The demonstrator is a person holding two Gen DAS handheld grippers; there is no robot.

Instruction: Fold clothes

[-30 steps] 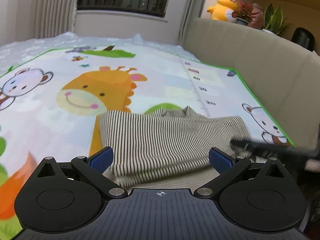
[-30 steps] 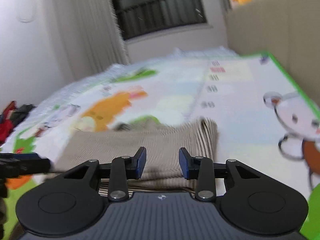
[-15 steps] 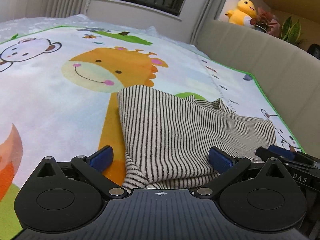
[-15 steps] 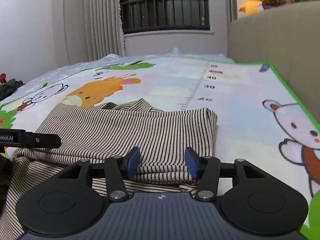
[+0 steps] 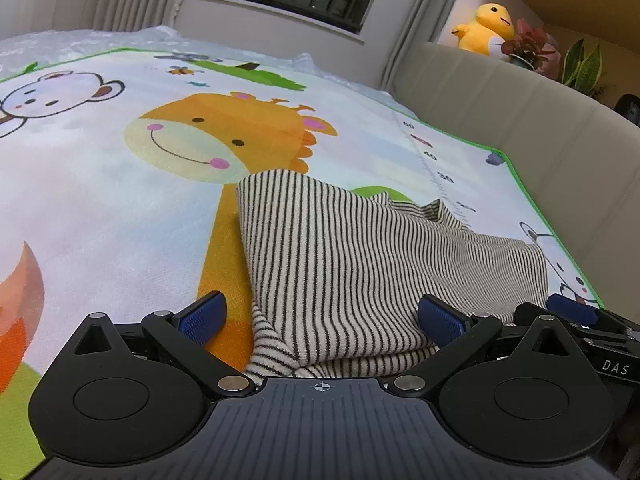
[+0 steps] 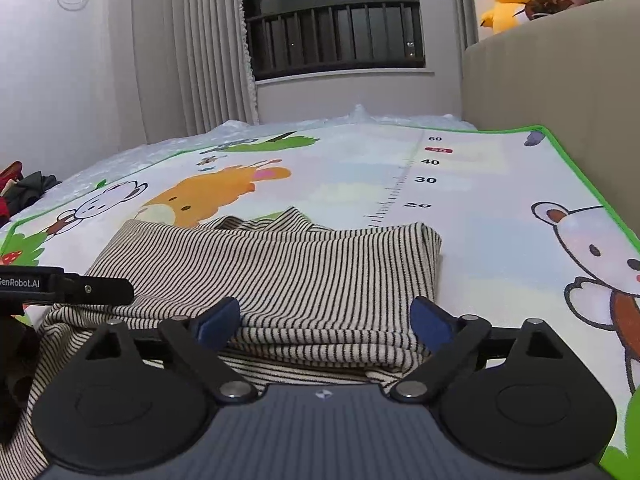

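One fold is judged laid in the striped garment (image 6: 280,268), which lies doubled on the play mat (image 5: 100,200); both the left gripper (image 5: 320,316) and right gripper (image 6: 324,316), just opened, are spread wide and hold nothing, with further folds left.

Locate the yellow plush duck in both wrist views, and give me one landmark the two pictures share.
Left wrist view: the yellow plush duck sits upper right, on the ledge behind the beige headboard, beside a red-leaved plant.
Right wrist view: the duck is at the top right, above the same headboard.
Shared landmark: the number scale printed on the cartoon mat.
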